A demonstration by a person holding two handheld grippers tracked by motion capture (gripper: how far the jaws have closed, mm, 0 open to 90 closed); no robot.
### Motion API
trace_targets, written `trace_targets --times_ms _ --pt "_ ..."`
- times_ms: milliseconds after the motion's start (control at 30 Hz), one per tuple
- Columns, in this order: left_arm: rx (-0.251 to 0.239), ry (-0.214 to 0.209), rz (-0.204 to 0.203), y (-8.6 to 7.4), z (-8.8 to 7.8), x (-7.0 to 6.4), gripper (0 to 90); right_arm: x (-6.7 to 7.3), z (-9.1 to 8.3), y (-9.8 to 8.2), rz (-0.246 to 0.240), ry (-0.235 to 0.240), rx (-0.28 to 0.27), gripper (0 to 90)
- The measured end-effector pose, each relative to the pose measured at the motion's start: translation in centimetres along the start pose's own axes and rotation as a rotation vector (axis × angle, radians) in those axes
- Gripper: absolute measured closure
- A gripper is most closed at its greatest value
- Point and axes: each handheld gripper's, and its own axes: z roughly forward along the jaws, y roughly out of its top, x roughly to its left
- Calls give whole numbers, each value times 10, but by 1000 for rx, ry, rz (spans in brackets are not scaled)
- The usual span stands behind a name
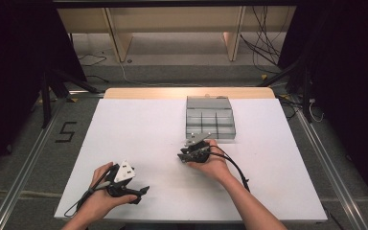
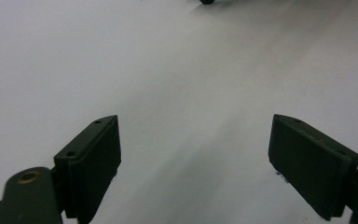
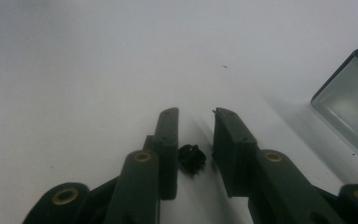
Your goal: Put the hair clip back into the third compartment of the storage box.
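Note:
My right gripper point(image 3: 196, 112) lies low over the white table point(image 1: 139, 129), its two black jaws a narrow gap apart. A small black part point(image 3: 192, 159) lies on the table between them, close to the left jaw, with a sliver of table showing beside the right jaw; the pads do not clamp it. In the high view the right gripper point(image 1: 184, 155) sits just in front of a clear compartment box point(image 1: 210, 117). My left gripper point(image 1: 141, 191) rests near the table's front left, and its jaws point(image 2: 193, 126) stand wide apart over bare white surface.
A corner of the clear box point(image 3: 354, 102) rises at the right of the right gripper view. The table's wooden far edge point(image 1: 187, 92) lies behind the box. Cables trail from both grippers toward the front edge.

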Motion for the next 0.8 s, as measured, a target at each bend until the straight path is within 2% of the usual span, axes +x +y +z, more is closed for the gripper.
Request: trace_targets --times_ms 133,700,800 --pt "0 -2 1 0 0 0 166 0 0 0 5 -1 0 785" --pt "0 0 0 0 0 0 167 0 0 1 33 -13 -18 820" --pt "0 -1 0 0 0 0 167 1 0 1 36 -14 -22 850"
